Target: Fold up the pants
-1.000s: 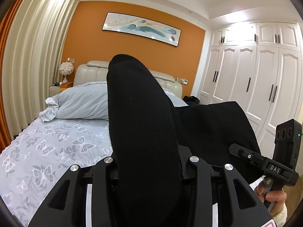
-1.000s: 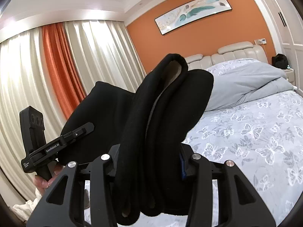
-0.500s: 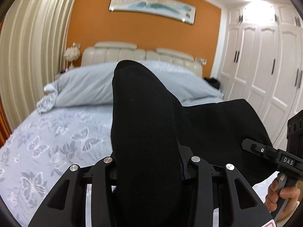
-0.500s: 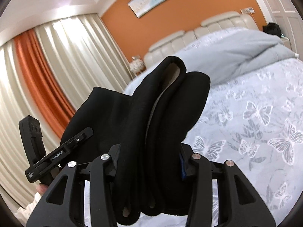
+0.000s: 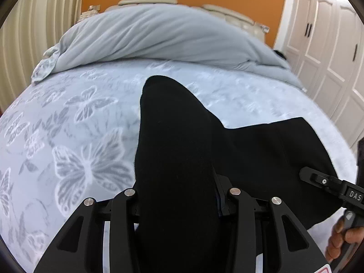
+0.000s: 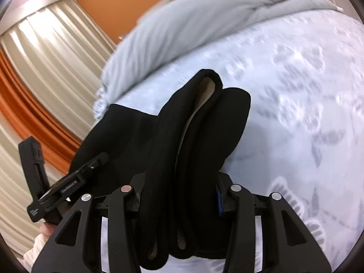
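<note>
The black pants (image 5: 261,154) hang stretched between my two grippers above the bed. My left gripper (image 5: 179,195) is shut on one bunched end of the pants, which bulges up between the fingers. My right gripper (image 6: 179,188) is shut on the other end (image 6: 204,125), folded in several layers with a pale lining showing. The right gripper's body shows at the right edge of the left wrist view (image 5: 329,188), and the left gripper's body at the left of the right wrist view (image 6: 68,182). The fingertips of both are hidden by cloth.
The bed (image 5: 68,136) has a pale sheet with grey butterflies. A grey duvet (image 5: 159,36) is heaped at the headboard. White wardrobe doors (image 5: 329,45) stand to the right, cream and orange curtains (image 6: 45,79) to the left.
Both grippers have tipped down and moved toward the bed with the pants. The wall and ceiling have left the views and the sheet now fills them.
</note>
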Tool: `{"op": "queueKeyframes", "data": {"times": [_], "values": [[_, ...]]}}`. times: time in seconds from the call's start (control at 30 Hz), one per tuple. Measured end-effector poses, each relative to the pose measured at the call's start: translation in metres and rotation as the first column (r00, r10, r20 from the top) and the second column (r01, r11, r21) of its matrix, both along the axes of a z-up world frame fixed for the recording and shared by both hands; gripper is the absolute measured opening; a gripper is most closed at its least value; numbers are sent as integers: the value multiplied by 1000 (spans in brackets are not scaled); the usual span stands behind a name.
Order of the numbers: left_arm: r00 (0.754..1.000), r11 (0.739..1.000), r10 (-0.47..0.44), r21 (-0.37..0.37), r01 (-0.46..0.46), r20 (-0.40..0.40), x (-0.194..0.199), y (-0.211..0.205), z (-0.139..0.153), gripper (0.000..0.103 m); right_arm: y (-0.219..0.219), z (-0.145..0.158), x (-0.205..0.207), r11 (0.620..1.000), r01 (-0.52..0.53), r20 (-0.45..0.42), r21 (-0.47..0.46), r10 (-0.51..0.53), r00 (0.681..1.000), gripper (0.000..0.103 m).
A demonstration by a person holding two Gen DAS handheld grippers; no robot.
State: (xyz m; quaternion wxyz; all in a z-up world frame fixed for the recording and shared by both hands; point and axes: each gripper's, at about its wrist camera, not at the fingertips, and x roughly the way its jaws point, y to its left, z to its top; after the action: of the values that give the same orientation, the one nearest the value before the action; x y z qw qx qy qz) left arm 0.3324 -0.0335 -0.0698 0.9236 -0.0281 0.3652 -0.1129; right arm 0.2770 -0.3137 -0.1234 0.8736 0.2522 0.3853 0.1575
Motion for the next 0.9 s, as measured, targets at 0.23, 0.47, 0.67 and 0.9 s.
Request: {"op": "queueKeyframes", "data": {"times": [0.23, 0.47, 0.67, 0.9], "values": [[999, 1000, -7, 15, 7, 47, -2, 1, -15, 42, -10, -17, -1, 999, 7, 6, 51, -7, 1000, 46], [995, 1000, 1, -22, 1, 96, -8, 4, 0, 41, -8, 17, -6, 1000, -6, 109, 27, 3, 994, 44], [1000, 1000, 19, -20, -19, 1, 3, 12, -17, 49, -34, -10, 4, 996, 76, -54, 50, -73, 996, 61], [968, 988, 116, -123, -90, 220, -46, 42, 62, 70, -17, 84, -24, 993, 63, 192, -96, -43, 981, 50]]}}
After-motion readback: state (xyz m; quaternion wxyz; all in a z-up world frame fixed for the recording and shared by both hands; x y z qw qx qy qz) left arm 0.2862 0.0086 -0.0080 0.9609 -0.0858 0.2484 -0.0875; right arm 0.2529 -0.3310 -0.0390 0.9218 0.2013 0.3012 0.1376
